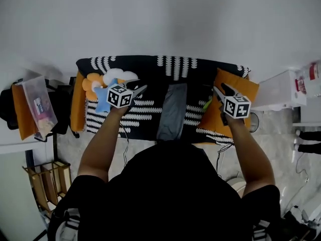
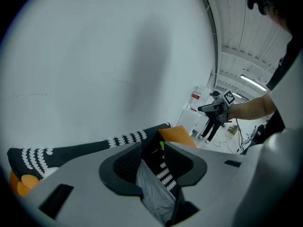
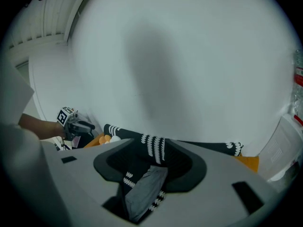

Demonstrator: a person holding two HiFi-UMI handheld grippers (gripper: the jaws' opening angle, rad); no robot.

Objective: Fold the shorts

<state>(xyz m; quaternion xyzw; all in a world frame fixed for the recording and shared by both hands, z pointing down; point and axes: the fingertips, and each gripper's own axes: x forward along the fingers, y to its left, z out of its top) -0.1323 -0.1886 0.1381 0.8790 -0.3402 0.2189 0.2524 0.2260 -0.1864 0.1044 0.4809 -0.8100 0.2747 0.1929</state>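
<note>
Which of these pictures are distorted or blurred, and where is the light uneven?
Left gripper view: strong fisheye bending, black corners, the nearest parts soft. Right gripper view: the same, with a dim patch on the wall. Head view: even light, grey shorts sharp, edges slightly curved.

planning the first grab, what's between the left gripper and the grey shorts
Only the black-and-white patterned cloth. In the head view, the stretch from the left gripper to the grey shorts holds no other object.

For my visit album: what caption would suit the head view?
A person holds the open left claw and right claw either side of grey shorts on a black-and-white patterned cloth.
</note>
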